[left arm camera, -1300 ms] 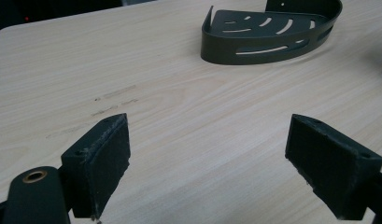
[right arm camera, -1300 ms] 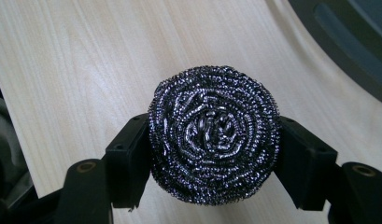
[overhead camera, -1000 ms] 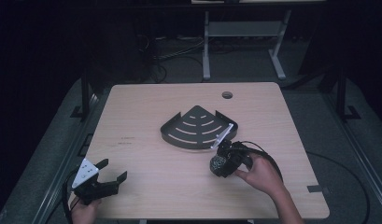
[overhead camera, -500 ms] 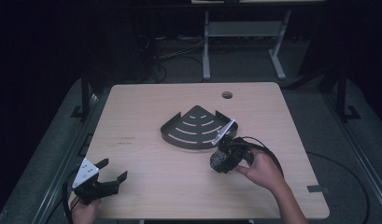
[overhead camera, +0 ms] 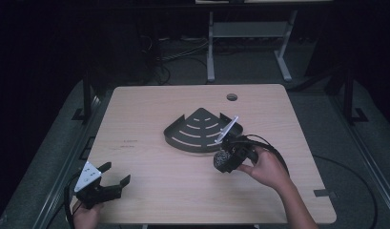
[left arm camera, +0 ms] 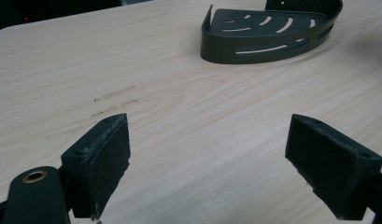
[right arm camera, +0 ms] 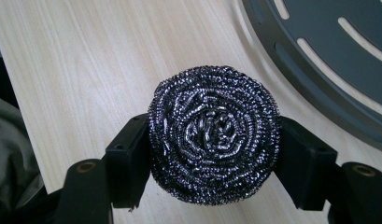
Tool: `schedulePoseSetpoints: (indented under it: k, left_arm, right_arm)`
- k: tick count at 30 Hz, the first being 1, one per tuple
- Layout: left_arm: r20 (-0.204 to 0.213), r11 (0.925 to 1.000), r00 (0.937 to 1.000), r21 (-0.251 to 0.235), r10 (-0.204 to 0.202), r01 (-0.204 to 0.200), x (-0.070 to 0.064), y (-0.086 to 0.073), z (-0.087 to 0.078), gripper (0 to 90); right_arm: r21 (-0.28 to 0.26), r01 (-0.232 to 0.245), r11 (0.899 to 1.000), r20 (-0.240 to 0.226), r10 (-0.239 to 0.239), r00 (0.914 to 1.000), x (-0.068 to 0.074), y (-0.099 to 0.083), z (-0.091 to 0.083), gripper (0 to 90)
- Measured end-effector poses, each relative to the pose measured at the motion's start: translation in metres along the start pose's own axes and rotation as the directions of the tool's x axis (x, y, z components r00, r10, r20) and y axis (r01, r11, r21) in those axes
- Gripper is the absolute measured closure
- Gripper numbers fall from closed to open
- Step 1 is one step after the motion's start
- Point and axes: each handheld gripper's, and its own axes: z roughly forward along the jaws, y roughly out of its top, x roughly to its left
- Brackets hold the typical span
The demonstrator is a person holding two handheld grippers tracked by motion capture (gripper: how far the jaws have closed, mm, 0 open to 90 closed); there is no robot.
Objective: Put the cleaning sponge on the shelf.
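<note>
Right gripper (right arm camera: 212, 140): jaws clamped on a steel wool scourer (right arm camera: 213, 133), one black pad pressed into each side of the coil. The scourer is round, dark silver, its spiral face turned toward the right gripper view's camera. It sits off the table, pinched between the pads, with the pale wood visible beneath and around it.

In the high view the right gripper (overhead camera: 224, 160) is held by the person's right hand (overhead camera: 266, 167) at the table's right-centre, with the scourer (overhead camera: 222, 158) at its tip, just short of the near rim of the corner shelf (overhead camera: 190, 138). Grey plate on the gripper tilts up over the shelf's right edge. Cable loops behind the hand.

Corner shelf: dark, quarter-round, slotted base, low slotted wall; lies flat near the table's middle. Its curved rim (right arm camera: 319, 88) fills the upper right of the right gripper view, near the scourer, apart from it.

Left gripper (left arm camera: 207, 163): jaws spread wide, nothing between them, bare wood below. In the high view it (overhead camera: 107, 183) rests at the near left corner of the table (overhead camera: 149, 105), well apart from the shelf. The shelf (left arm camera: 268, 32) shows far ahead in the left gripper view.
</note>
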Motion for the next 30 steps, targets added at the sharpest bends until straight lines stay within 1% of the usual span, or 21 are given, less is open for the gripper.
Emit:
schedulePoseSetpoints:
  k: [2,4,9,11,15,16,17,18,21,24,26,30]
  left_arm:
    - [0.002,1.0,1.0,-0.001,-0.004,0.004,0.0,-0.001,0.0,13.2]
    - [-0.001,1.0,1.0,-0.001,-0.005,0.005,0.001,-0.001,0.0,13.2]
    - [-0.001,1.0,1.0,-0.002,-0.006,0.006,0.001,-0.001,0.0,13.2]
    - [0.0,1.0,1.0,-0.002,-0.009,0.009,0.001,-0.001,0.0,13.2]
    - [0.001,1.0,1.0,-0.002,-0.003,0.003,0.0,0.0,0.0,13.2]
    - [0.003,1.0,1.0,-0.004,-0.001,0.001,0.0,0.0,0.0,13.2]
    - [0.002,1.0,1.0,-0.004,-0.001,0.001,0.0,0.0,-0.001,13.2]
    - [-0.001,1.0,1.0,-0.005,-0.005,0.005,0.001,0.0,-0.001,13.2]
    - [-0.001,0.9999,1.0,-0.007,-0.009,0.009,0.001,0.0,-0.001,13.2]
    - [0.003,0.9999,1.0,-0.009,-0.005,0.005,0.001,0.0,-0.001,13.2]
    - [-0.001,0.9999,1.0,-0.009,-0.006,0.006,0.001,0.0,-0.002,13.2]
    - [0.0,0.9999,1.0,-0.011,-0.01,0.01,0.001,0.0,-0.002,13.2]
  right_arm:
    - [-0.011,-0.002,1.0,-0.006,0.002,1.0,-0.001,0.002,-0.001,32.9]
    - [-0.003,-0.001,1.0,-0.011,0.001,0.9999,-0.003,0.004,-0.001,32.9]
    - [-0.003,0.006,1.0,-0.004,-0.006,1.0,-0.004,0.011,-0.005,32.9]
    - [-0.007,0.01,1.0,-0.009,-0.01,0.9999,-0.006,0.014,-0.006,32.9]
    - [0.002,0.02,1.0,-0.003,-0.02,0.9998,-0.008,0.022,-0.008,32.9]
    - [-0.004,0.019,1.0,-0.002,-0.019,0.9998,-0.009,0.023,-0.009,32.9]
    - [-0.005,0.019,1.0,-0.006,-0.019,0.9998,-0.01,0.025,-0.01,32.9]
    - [-0.005,0.022,1.0,0.0,-0.022,0.9997,-0.012,0.03,-0.01,32.9]
    - [-0.005,0.018,1.0,-0.003,-0.018,0.9998,-0.015,0.035,-0.01,32.9]
    - [0.005,0.022,1.0,-0.002,-0.022,0.9998,-0.019,0.039,-0.008,32.9]
    - [0.011,0.015,1.0,-0.002,-0.015,0.9999,-0.022,0.042,-0.007,32.9]
    - [0.002,0.009,1.0,-0.008,-0.009,0.9999,-0.028,0.047,-0.006,32.9]
